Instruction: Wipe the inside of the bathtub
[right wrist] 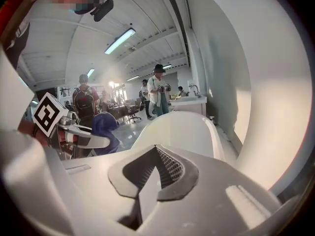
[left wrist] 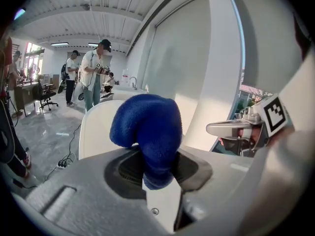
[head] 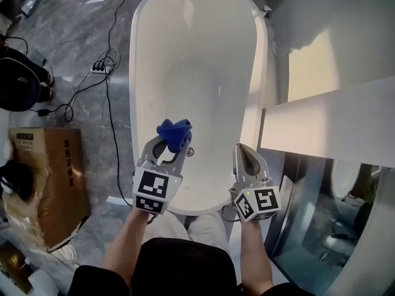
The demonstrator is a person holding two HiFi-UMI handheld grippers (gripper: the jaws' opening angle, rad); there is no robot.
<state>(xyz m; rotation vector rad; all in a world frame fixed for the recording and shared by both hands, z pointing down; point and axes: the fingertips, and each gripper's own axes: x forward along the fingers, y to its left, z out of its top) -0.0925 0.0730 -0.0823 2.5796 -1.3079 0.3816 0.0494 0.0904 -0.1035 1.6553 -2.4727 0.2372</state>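
Observation:
A white oval bathtub (head: 139, 73) stretches away from me in the head view, its basin bare. My left gripper (head: 173, 142) hovers over the tub's near end, shut on a bunched blue cloth (head: 174, 132). In the left gripper view the blue cloth (left wrist: 147, 127) bulges up out of the closed jaws. My right gripper (head: 244, 155) is held over the tub's near right rim, jaws shut with nothing between them. The right gripper view shows the tub (right wrist: 182, 127) ahead and the cloth (right wrist: 104, 127) in the other gripper at left.
A white ledge (head: 327, 119) and wall stand right of the tub. A cardboard box (head: 46, 177) sits on the marble floor at left, with a power strip (head: 99, 68) and cables beside the tub. A metal drain fitting (head: 189, 152) shows near the cloth. People (left wrist: 96, 73) stand far off.

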